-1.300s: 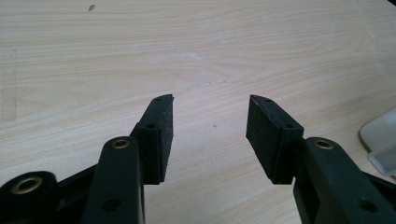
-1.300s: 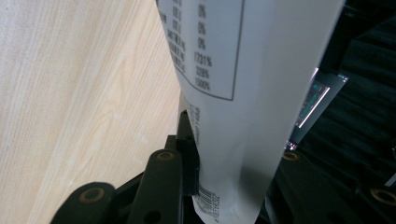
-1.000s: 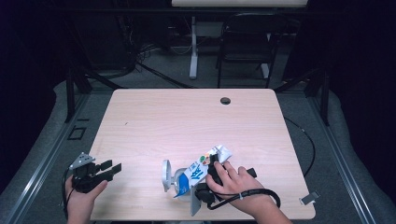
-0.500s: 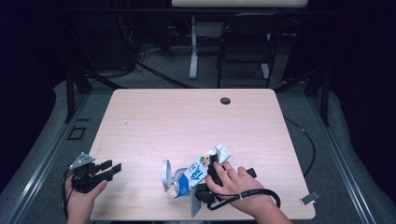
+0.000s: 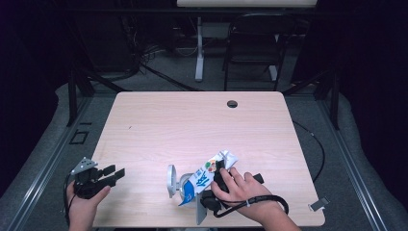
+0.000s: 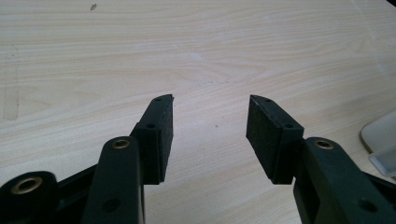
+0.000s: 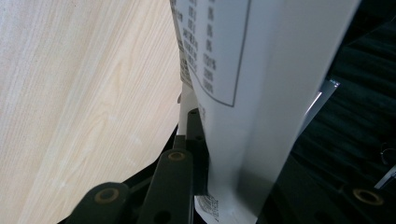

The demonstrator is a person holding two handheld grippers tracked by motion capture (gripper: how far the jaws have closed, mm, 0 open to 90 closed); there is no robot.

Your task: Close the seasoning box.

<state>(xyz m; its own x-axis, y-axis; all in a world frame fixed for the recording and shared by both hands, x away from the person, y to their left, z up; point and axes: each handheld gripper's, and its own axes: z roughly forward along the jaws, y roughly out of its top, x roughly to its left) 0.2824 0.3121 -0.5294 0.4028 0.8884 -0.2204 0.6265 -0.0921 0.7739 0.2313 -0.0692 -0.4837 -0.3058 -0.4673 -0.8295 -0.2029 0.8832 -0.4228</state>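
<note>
Carton (image 7: 243, 93) hides right tongs' far jaw; carton print unreadable.

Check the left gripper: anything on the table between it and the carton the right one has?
Nothing visible. Bare table lies between the open left gripper and the carton, which sits between the right gripper's jaws; these have just been closing.

Carton (image 5: 206, 176) glossy printed paperboard; table (image 5: 192, 125) matt wood (pale grain)
</note>
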